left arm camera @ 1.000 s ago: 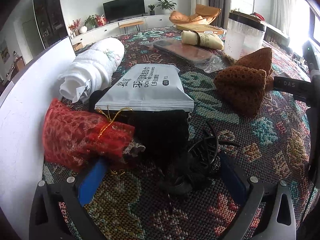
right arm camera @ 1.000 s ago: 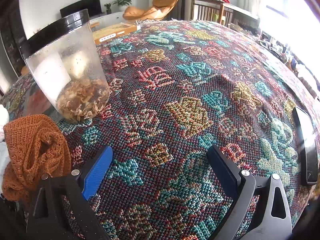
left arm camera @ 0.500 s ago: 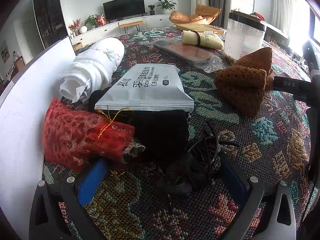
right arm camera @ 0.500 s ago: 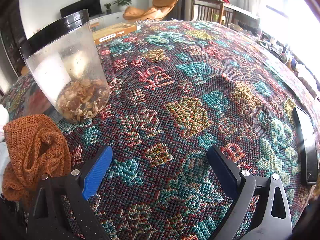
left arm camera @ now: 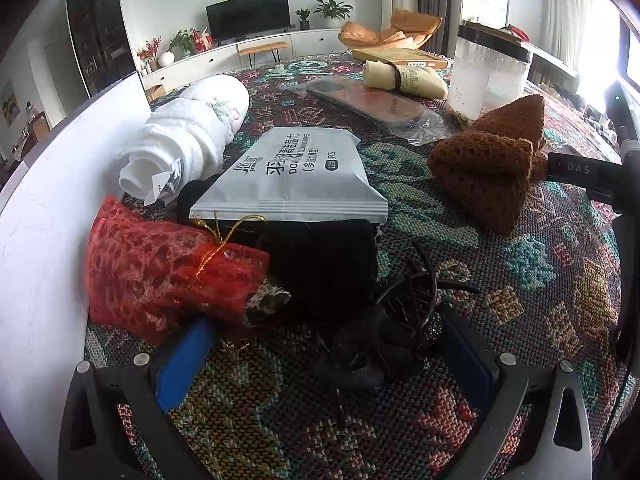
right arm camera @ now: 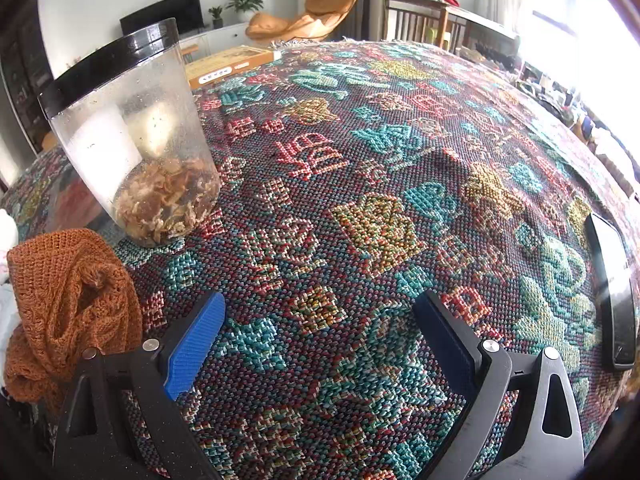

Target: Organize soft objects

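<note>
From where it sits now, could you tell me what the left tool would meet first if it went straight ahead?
Most likely the black hair clip, lying on the cloth between the open left tool fingers; depth is hard to judge.

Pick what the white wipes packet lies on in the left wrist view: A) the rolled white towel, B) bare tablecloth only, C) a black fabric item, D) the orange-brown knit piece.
C: the white wipes packet rests on the black fabric item, whose dark cloth shows under its near edge and left corner.
</note>
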Tool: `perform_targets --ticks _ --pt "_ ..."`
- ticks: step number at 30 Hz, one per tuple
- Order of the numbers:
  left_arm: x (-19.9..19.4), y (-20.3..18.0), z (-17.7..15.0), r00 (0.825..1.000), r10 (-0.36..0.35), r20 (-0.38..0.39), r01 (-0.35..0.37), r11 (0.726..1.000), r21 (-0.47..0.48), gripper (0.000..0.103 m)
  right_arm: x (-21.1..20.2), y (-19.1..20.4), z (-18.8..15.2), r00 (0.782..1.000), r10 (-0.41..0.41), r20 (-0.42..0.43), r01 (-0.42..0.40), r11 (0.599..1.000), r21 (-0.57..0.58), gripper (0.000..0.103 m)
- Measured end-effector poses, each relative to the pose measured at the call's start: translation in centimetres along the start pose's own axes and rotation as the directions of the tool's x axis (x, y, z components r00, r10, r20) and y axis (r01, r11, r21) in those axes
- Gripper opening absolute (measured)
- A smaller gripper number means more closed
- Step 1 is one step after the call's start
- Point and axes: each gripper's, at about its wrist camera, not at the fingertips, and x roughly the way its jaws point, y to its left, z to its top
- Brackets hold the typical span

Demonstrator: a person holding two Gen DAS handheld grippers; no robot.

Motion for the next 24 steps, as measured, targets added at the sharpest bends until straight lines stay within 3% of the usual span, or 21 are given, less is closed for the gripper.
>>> perform_targets --ticks 24 --pt "0.00 0.01 0.00 1.000 0.000 0.000 0.000 1.000 -0.001 0.103 -0.05 0.02 -0.07 1.000 0.000 0.000 0.000 1.000 0.000 0.097"
